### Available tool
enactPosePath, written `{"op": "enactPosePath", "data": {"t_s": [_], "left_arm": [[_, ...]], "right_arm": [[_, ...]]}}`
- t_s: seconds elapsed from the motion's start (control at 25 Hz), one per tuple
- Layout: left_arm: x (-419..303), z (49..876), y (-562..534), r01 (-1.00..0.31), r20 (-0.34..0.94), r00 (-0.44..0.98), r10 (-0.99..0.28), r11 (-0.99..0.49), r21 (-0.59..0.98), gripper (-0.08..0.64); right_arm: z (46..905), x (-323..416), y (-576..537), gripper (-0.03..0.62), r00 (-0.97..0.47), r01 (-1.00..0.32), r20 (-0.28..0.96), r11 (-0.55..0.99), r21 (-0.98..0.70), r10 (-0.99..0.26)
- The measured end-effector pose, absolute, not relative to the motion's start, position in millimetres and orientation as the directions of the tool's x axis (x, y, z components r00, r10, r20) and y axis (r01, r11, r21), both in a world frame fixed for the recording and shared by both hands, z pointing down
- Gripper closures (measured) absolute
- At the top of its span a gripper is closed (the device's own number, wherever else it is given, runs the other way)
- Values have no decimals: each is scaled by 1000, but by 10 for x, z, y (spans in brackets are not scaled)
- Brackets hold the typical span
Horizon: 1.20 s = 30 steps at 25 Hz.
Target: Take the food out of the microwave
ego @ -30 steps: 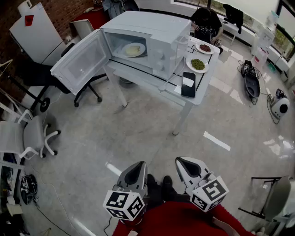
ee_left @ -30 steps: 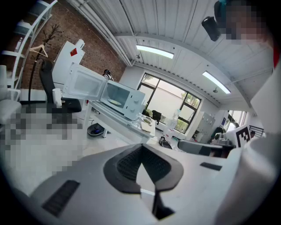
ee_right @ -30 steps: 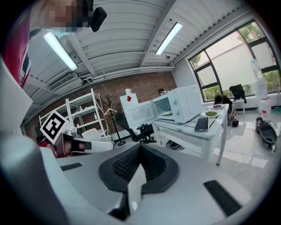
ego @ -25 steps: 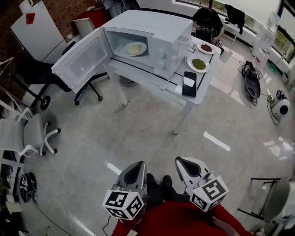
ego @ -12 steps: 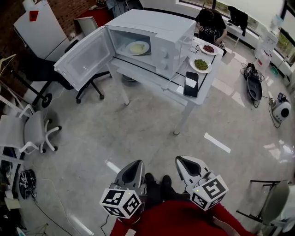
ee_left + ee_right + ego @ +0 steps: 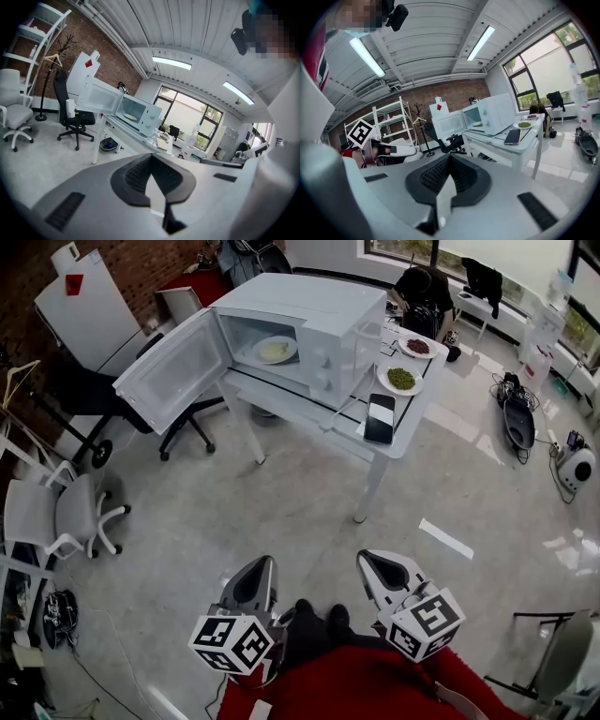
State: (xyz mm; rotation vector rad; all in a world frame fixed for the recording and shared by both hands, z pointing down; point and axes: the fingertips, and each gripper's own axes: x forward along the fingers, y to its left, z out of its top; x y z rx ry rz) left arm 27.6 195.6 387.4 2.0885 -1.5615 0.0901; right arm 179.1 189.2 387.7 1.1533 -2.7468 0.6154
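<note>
The white microwave (image 6: 314, 315) stands on a white table (image 6: 403, 432) far ahead, its door (image 6: 176, 371) swung open to the left. Inside it lies a white plate with pale yellow food (image 6: 274, 350). In the left gripper view the microwave (image 6: 140, 115) and the plate (image 6: 126, 117) are small and distant; in the right gripper view the microwave (image 6: 497, 112) is just as far. My left gripper (image 6: 255, 579) and right gripper (image 6: 379, 568) hang low near the person's body, both shut and holding nothing. Both are far from the table.
On the table right of the microwave sit a plate of green food (image 6: 401, 379), a plate of dark red food (image 6: 418, 346) and a black phone (image 6: 380, 418). A black office chair (image 6: 98, 395) and a white chair (image 6: 56, 512) stand left. A person sits behind the table (image 6: 422, 285).
The head view has shifted slightly, so the table sits a little lower in frame. My left gripper has drifted left and apart from the right one. Both stay shut.
</note>
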Motion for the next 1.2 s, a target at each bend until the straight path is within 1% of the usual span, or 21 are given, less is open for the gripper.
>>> {"op": "enactPosePath", "data": {"t_s": [0.32, 0.64, 1.2], "left_arm": [[343, 3670, 1697, -920, 320, 320, -892, -211, 331, 552], [232, 3711, 1372, -919, 329, 327, -886, -217, 330, 552], [-514, 3760, 310, -898, 347, 373, -860, -241, 370, 552]], "right_arm": [[3709, 1849, 1691, 581, -708, -700, 198, 640, -317, -677], [3694, 1696, 1369, 581, -710, -698, 202, 637, -326, -675], [3644, 665, 322, 581, -729, -682, 236, 653, -329, -643]]}}
